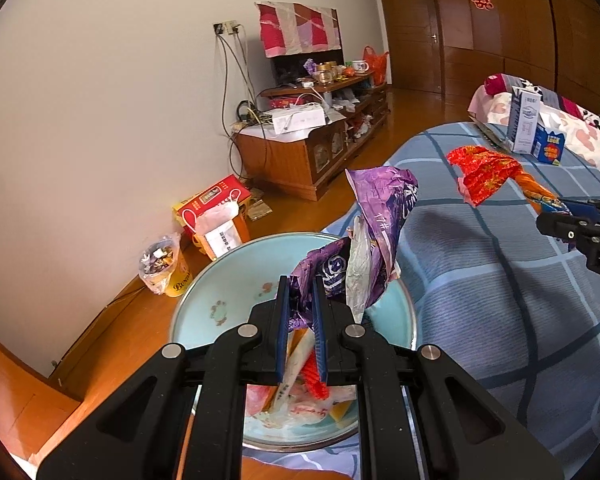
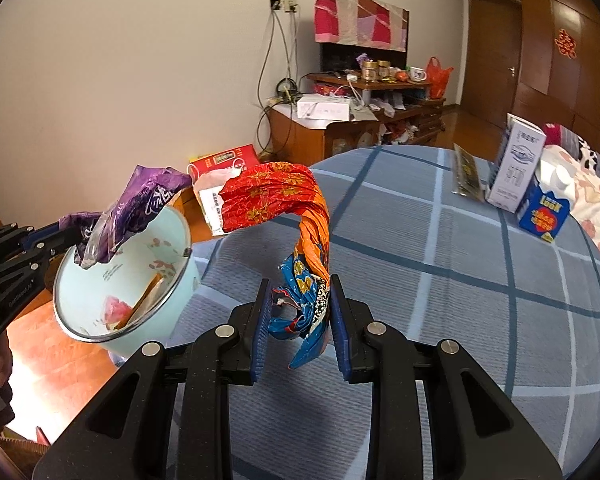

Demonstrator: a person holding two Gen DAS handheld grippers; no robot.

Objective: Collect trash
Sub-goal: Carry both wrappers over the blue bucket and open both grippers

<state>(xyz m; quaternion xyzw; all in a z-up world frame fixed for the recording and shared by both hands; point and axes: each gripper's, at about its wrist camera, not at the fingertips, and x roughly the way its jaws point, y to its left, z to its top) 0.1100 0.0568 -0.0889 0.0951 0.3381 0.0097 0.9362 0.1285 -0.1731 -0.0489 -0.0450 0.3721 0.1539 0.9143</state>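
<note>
My left gripper point(image 1: 301, 300) is shut on a crumpled purple wrapper point(image 1: 380, 216) and holds it over the mouth of a light blue enamel bin point(image 1: 204, 292) that has several wrappers inside. In the right wrist view the same wrapper point(image 2: 140, 204) hangs above the bin point(image 2: 172, 240) by the bed's edge. My right gripper point(image 2: 300, 312) is shut on a twisted red, orange and blue wrapper point(image 2: 276, 196), held above the blue checked bedspread point(image 2: 440, 260). It also shows in the left wrist view point(image 1: 484, 172).
On the bed's far side stand a white carton point(image 2: 516, 164), a blue box point(image 2: 544, 216) and a flat dark packet point(image 2: 466, 172). On the wooden floor by the wall are a red box point(image 1: 212, 212) and a cup of scraps point(image 1: 164, 264). A cluttered TV cabinet point(image 1: 308, 152) stands behind.
</note>
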